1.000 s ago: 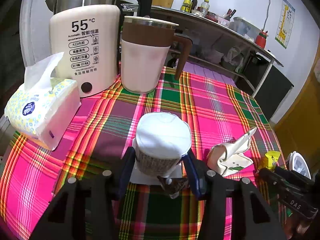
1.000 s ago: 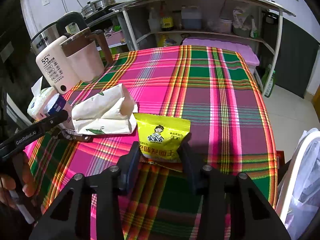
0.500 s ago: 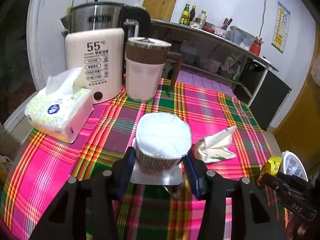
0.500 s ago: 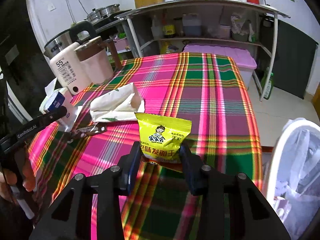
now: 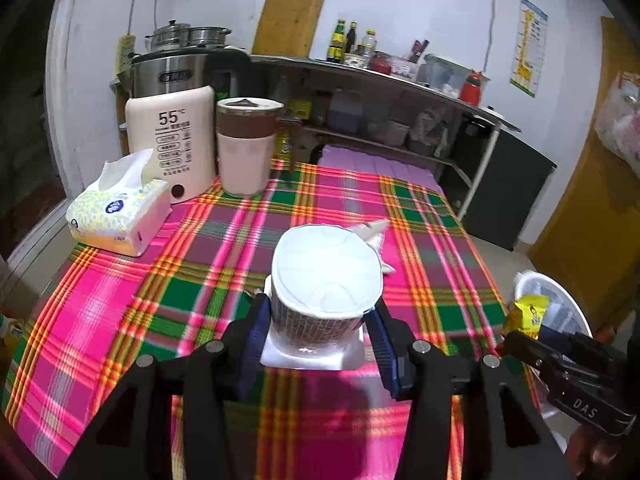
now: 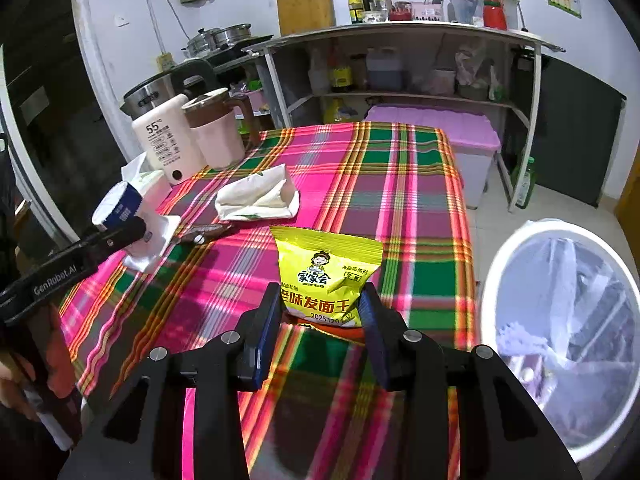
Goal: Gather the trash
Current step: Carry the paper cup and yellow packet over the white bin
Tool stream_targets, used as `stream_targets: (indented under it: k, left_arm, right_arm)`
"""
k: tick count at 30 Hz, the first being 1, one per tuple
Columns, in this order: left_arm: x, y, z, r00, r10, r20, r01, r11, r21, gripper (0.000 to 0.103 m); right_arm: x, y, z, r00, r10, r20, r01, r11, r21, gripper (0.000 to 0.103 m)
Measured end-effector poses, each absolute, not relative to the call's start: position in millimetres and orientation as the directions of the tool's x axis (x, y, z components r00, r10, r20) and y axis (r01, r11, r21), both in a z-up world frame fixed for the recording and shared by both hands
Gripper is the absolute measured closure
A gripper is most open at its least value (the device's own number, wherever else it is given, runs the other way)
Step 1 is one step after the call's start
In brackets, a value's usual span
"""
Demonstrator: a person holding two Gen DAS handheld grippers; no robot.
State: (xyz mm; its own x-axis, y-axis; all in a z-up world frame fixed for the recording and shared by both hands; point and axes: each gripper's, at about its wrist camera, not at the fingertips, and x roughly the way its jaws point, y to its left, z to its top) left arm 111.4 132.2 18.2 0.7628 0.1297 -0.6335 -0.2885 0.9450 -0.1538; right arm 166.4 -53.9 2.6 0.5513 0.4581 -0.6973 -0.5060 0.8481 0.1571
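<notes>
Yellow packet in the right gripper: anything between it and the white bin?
Nothing visible. The right gripper is shut on the yellow packet, held above the table's right edge. The white bin, lined with a bag, stands open just to the right on the floor, with only open air between them.

My left gripper (image 5: 318, 334) covers the lower sides of the cup (image 5: 325, 280), and the cup hides most of the white wrapper (image 5: 376, 236) behind it. My right gripper (image 6: 322, 320) covers the bottom of the yellow packet (image 6: 326, 276). The bin (image 6: 560, 336) is cut by the picture edge, its contents blurred.
</notes>
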Motion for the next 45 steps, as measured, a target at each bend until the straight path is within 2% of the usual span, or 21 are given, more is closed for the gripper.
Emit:
stream_targets:
  k: [18,33,45]
  left_arm:
    - [88,56,26,0.778,0.036,-0.627,-0.160,0.977,-0.142,0.052]
    - [109,11,25,0.771,-0.037,-0.636,-0.061,0.989,-0.132,0.052]
    - [139,-35,24,0.755,-0.162,-0.635,0.078,0.984,-0.158,0.052]
  right_arm:
    - [128,-104,22,0.601,0.448,-0.662,-0.473,0.867,0.157,0.063]
    - [134,-156,18,0.635,0.401,-0.660,-0.390,0.904,0.174,0.063]
    - [147,-211,10,0.665,0.318,-0.676,-0.266,0.946,0.183,0.063]
